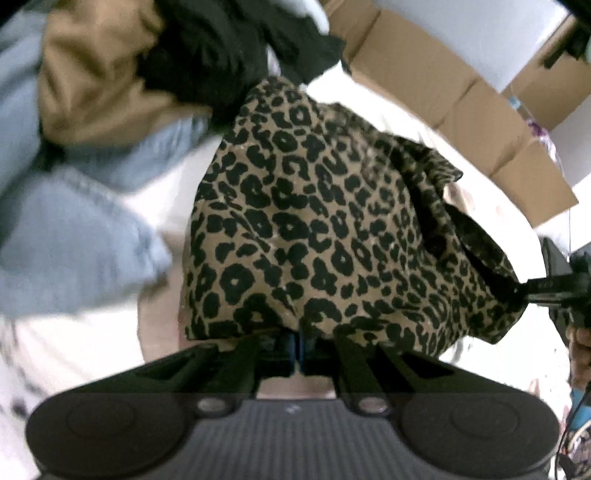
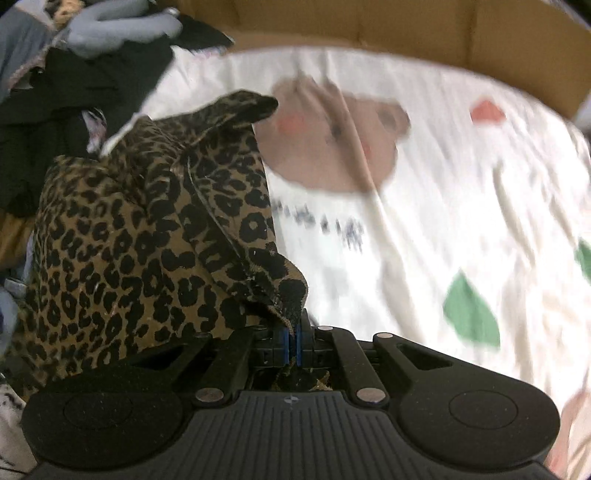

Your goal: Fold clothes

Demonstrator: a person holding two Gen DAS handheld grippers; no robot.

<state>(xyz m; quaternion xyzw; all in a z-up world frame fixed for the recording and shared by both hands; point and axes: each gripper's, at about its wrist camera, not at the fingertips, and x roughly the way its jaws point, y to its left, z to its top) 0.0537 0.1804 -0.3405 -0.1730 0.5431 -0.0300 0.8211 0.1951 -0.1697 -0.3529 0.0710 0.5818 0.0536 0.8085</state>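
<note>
The leopard-print garment (image 1: pixel 325 221) hangs between my two grippers, above a white sheet (image 2: pixel 461 192) printed with a bear face and green and red shapes. My left gripper (image 1: pixel 299 341) has its jaws closed tight on the garment's near edge; the blue pads show just under the hem. My right gripper (image 2: pixel 293 341) is pinched shut on a dark hemmed corner of the same cloth, and in the left wrist view I see that gripper (image 1: pixel 532 286) at the far right, pulling the fabric to a point.

Cardboard boxes (image 1: pixel 436 85) with open flaps stand along the far side; I cannot tell what is in them. In the right wrist view a cardboard wall (image 2: pixel 406 26) borders the sheet's far edge.

To the far left lies a heap of clothes: light blue denim (image 1: pixel 74 221), a tan piece (image 1: pixel 92 74) and black fabric (image 1: pixel 221 48). It sits close beside the garment. The sheet to the right lies open and bare.
</note>
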